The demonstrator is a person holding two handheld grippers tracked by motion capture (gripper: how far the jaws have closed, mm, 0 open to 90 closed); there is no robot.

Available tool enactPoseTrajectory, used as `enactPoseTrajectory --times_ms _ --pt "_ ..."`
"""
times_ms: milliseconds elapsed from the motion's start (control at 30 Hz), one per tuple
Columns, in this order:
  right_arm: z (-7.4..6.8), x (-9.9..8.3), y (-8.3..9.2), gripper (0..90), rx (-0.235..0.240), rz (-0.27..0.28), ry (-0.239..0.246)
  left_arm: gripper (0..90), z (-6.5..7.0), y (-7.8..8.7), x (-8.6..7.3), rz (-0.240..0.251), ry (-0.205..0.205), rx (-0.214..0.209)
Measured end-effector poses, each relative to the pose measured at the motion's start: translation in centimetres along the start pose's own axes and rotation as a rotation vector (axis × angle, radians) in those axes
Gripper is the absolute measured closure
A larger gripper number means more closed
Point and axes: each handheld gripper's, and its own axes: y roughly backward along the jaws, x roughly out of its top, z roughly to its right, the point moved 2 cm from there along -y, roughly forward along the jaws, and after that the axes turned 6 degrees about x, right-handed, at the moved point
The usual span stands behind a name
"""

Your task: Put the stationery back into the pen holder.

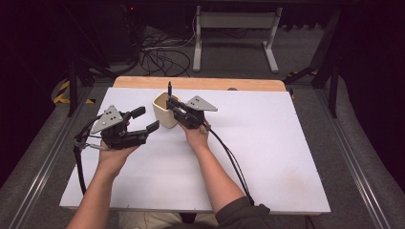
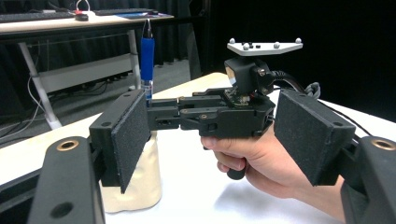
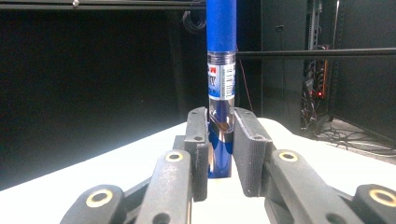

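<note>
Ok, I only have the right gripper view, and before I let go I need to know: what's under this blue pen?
Observer: A cream cup. In the high view the pen stands over its opening, with the right gripper reaching over the rim.
Operator: Is the cup upright?
Observer: Yes, it stands upright on the white table, with its opening facing up.
Operator: And the other gripper?
Observer: The left gripper is beside the cup with its jaws open, not touching it.
</note>
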Motion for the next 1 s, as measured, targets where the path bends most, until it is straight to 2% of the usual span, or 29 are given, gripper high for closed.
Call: enactPoseTrajectory --times_ms 700,1000 --pt "-0.08 -0.37 -0.02 76.7 -0.013 -0.035 0.005 28.6 0.14 -0.18 -0.14 -0.010 -0.008 0.001" --pt "0.05 -0.03 -0.02 78.9 -0.017 -0.033 0.011 28.7 0.20 -0.25 -0.17 -0.015 -0.008 0.001"
